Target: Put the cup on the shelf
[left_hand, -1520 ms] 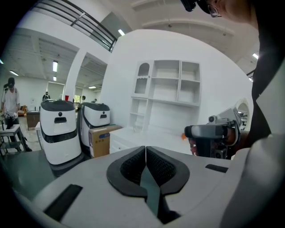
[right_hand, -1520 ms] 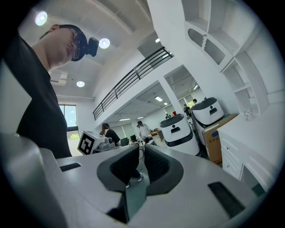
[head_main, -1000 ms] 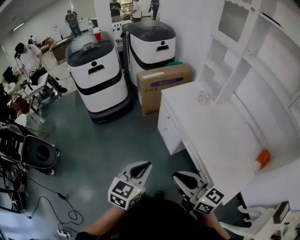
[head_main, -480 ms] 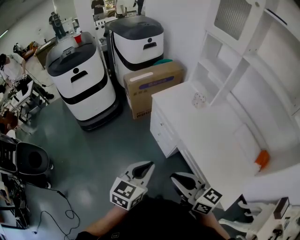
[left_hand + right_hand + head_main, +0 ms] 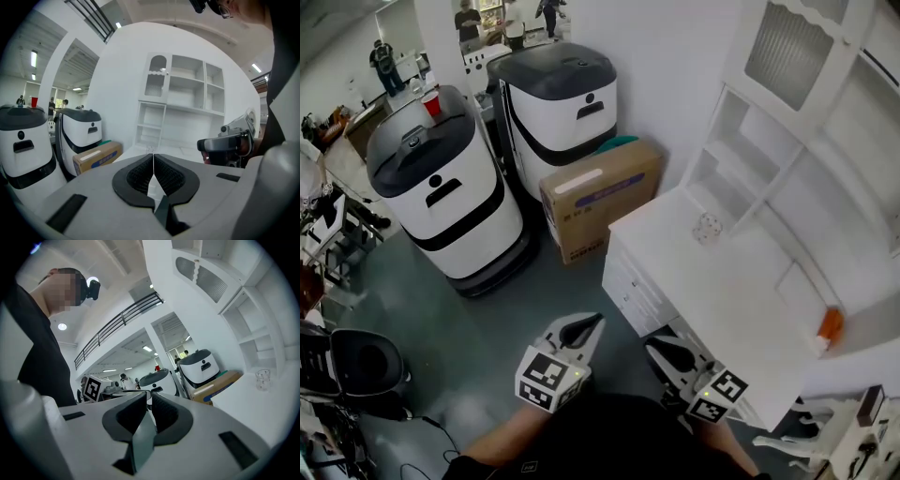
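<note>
The cup [image 5: 707, 227] stands upright on the desk [image 5: 741, 309], near its back edge, toward the corner nearest the box [image 5: 600, 192] and just in front of the shelf [image 5: 733, 155]. An orange object [image 5: 831, 324] lies at the same edge, well apart from the cup. The left gripper [image 5: 587, 325] and right gripper [image 5: 660, 348] are off the front edge. Both are clenched and empty.
</note>
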Motion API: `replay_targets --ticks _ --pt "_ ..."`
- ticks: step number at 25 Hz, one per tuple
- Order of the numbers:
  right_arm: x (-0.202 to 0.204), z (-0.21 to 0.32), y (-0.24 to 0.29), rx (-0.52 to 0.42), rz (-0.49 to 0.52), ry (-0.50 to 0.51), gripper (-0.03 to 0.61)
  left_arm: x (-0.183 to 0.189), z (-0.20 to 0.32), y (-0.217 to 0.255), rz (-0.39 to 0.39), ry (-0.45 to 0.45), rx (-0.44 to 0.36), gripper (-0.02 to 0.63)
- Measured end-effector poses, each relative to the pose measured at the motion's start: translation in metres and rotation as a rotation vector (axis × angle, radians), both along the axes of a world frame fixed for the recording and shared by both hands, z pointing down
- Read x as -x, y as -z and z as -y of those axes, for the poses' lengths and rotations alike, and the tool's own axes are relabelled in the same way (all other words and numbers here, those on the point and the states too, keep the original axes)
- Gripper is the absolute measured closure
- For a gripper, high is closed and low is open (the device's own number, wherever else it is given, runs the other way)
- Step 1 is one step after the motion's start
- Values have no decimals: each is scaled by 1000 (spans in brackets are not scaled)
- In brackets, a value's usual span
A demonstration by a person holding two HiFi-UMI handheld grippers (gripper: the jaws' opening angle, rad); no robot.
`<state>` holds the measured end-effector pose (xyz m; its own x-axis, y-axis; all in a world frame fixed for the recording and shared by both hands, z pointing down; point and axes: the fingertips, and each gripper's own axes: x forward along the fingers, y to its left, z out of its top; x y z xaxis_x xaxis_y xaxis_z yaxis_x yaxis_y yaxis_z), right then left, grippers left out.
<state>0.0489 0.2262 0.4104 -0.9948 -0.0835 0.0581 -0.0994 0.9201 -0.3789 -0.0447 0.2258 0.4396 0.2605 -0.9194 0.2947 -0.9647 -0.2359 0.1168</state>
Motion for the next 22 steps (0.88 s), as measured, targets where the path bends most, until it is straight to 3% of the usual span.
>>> replay_targets --ticks 9,22 --pt "58 28 -7 -7 -27 -83 560 49 33 -5 -8 -115 28 597" --pt "34 145 -28 32 -52 -294 560 39 133 -14 -25 -254 36 597"
